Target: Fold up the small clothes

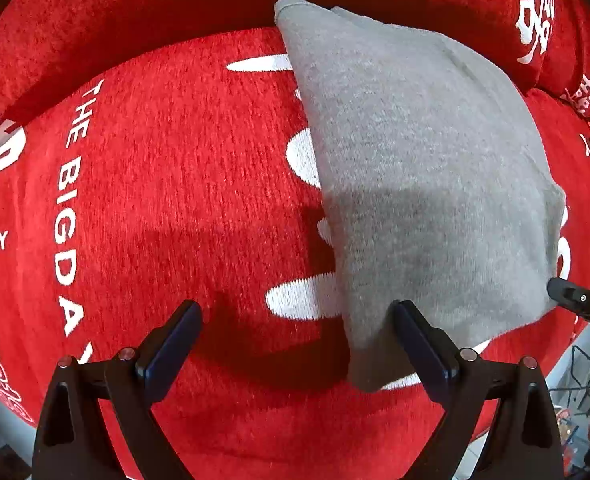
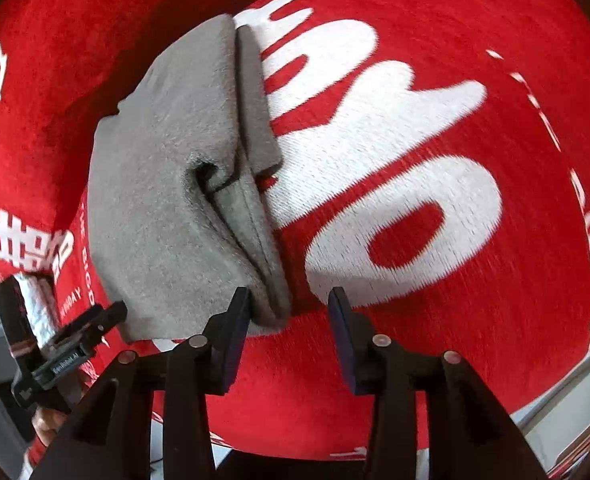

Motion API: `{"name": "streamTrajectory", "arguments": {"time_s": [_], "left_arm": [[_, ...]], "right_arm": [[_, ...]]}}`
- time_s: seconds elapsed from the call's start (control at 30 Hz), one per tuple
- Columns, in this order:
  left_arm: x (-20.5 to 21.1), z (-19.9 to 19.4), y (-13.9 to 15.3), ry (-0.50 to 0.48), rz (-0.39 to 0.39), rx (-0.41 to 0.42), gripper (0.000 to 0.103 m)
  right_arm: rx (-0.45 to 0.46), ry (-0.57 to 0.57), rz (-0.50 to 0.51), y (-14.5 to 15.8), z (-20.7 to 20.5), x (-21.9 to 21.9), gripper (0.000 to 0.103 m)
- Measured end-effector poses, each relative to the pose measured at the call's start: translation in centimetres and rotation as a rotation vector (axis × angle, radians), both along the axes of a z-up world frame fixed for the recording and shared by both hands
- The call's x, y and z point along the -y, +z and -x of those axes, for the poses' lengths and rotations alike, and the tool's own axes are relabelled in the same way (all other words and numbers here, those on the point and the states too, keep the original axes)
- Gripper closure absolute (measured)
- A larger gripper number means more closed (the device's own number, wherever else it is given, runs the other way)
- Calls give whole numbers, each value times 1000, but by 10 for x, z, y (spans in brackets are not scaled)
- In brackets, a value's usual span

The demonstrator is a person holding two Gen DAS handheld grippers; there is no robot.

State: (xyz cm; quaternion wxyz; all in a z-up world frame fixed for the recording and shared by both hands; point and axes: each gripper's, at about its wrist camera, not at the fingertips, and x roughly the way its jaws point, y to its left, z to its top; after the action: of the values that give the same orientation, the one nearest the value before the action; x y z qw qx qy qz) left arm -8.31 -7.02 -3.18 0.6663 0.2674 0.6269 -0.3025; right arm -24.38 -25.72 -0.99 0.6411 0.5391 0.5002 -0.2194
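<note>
A small grey knitted garment [image 1: 423, 168] lies folded on a red cushion cover [image 1: 175, 200] with white lettering. My left gripper [image 1: 297, 316] is open; the garment's near corner lies between its fingers, close to the right finger [image 1: 419, 332], nothing gripped. In the right wrist view the same garment [image 2: 167, 184] shows stacked folded layers with the fold edges facing right. My right gripper [image 2: 291, 304] is open, its left finger [image 2: 237, 320] touching the garment's near corner. The left gripper also shows in the right wrist view [image 2: 111, 316], and a right gripper tip shows in the left wrist view [image 1: 575, 296].
The red cover [image 2: 475, 320] with white characters and "THE BIG DAY" text [image 1: 69, 208] spreads under everything. A raised red cushion back [image 1: 135, 20] runs along the far side. The surface's near edge and pale floor show at lower right [image 2: 567, 420].
</note>
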Motion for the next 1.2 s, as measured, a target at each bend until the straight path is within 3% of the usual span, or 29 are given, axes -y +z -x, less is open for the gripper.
{"name": "streamTrajectory", "arguments": {"time_s": [0.13, 0.3, 0.4, 0.73, 0.83, 0.93, 1.03, 1.2], "left_arm": [[-13, 1, 2, -22, 3, 5, 6], [-22, 1, 3, -22, 12, -4, 6], [-29, 2, 5, -24, 17, -3, 6], [-30, 7, 16, -46, 17, 14, 6], [-33, 0, 15, -36, 23, -8, 6], [-41, -8, 13, -17, 29, -28, 6], [-45, -12, 14, -12, 18, -28, 6], [-24, -28, 28, 44, 16, 2, 6]], "right_arm": [[0, -44, 16, 8, 6, -4, 51], [10, -73, 17, 11, 8, -13, 50], [14, -78, 17, 12, 7, -20, 41], [42, -91, 25, 20, 3, -29, 41], [57, -91, 24, 21, 4, -31, 41], [63, -102, 2, 18, 5, -31, 30], [81, -93, -8, 19, 3, -27, 30], [115, -68, 10, 29, -5, -1, 25]]}}
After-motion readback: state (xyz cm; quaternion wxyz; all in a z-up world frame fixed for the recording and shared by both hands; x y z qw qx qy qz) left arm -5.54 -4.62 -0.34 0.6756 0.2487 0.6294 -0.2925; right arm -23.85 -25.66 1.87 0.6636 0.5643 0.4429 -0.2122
